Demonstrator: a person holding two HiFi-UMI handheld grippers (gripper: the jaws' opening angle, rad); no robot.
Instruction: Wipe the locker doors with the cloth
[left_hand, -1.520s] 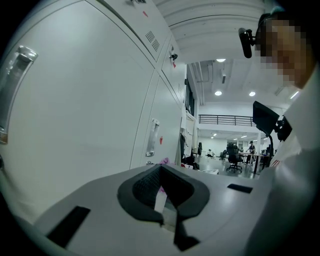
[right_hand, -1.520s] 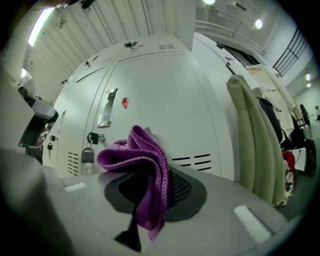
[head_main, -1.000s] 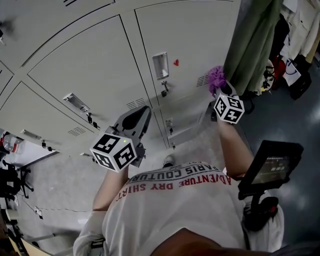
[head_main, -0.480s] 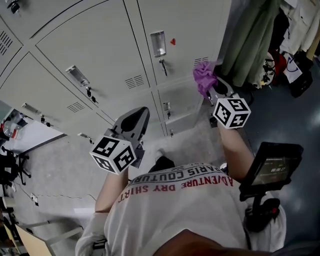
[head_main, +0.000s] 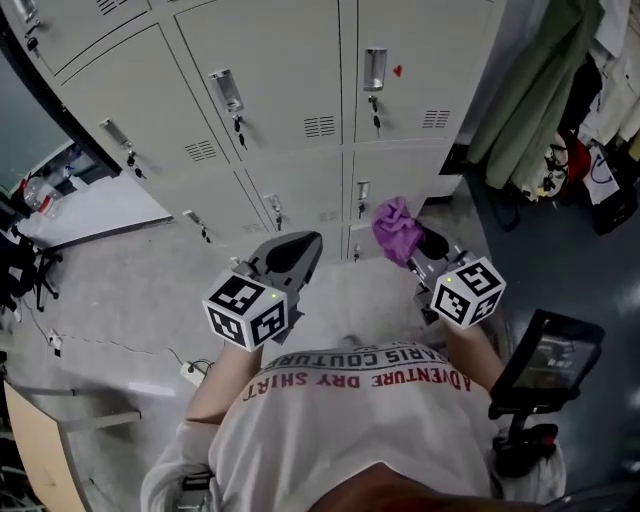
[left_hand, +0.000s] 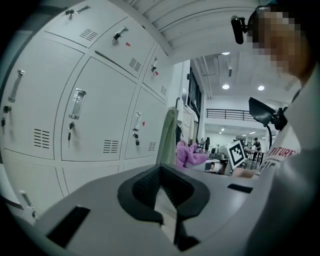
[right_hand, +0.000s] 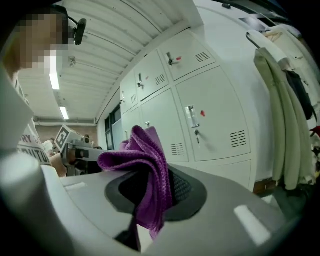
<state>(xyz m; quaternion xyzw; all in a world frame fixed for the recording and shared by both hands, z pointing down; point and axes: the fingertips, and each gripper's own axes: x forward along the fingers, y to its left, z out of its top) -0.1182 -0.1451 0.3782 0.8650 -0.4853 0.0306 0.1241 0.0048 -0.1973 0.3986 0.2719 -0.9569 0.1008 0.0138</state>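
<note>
A crumpled purple cloth is pinched in my right gripper, which is shut on it and held away from the grey locker doors. The cloth bunches up above the jaws and hangs down between them. My left gripper is shut with nothing in it, level with the right one and to its left. In the left gripper view the cloth shows off to the right, beside the right gripper's marker cube. The lockers have metal handles, keys and small vents.
Green and pale coats hang on the right next to the lockers. A black device on a stand is at my right side. Grey floor runs left, with a cable and a white tabletop.
Both grippers have dropped and drawn back from the locker doors; the cloth, which was up by the door with the red heart, is now held lower, away from the doors.
</note>
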